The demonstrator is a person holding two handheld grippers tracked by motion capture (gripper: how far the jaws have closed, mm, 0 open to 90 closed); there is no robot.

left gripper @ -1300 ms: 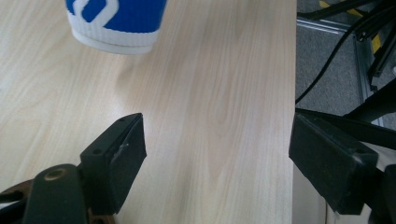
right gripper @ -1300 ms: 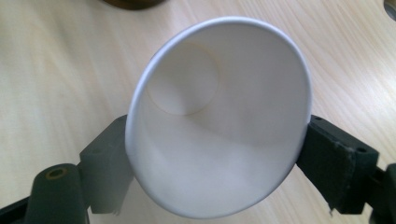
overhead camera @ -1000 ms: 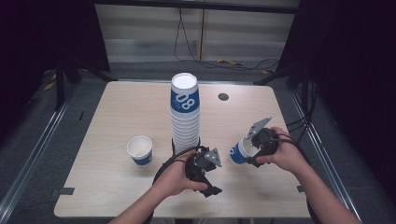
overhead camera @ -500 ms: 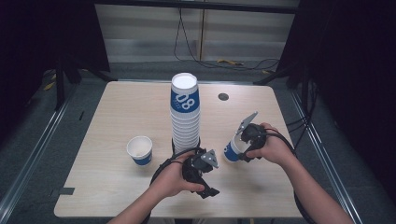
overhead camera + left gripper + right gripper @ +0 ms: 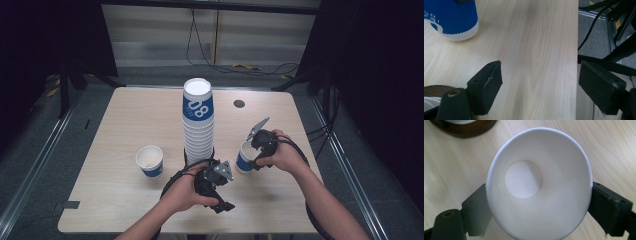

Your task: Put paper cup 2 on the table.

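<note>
A tall stack of blue-and-white paper cups (image 5: 198,120) stands mid-table. A single cup (image 5: 150,161) stands to its left. Another cup (image 5: 244,158) stands upright on the table right of the stack, and from above I look into its white inside (image 5: 539,182). My right gripper (image 5: 247,156) straddles this cup from above. Its jaws have just been opening and stand beside the cup's walls (image 5: 540,213) without squeezing them. My left gripper (image 5: 226,192) hovers low in front of the stack, open and empty (image 5: 539,80). It faces the right table edge, with that cup (image 5: 454,22) at its upper left.
The stack stands on a dark round base (image 5: 464,127). A small dark disc (image 5: 239,103) lies at the back right of the wooden table (image 5: 125,115). Cables (image 5: 594,27) run over the floor past the table's right edge.
The right hand has carried its cup left and down, from tilted in the air to upright on the table beside the stack. The left hand has stayed put.
</note>
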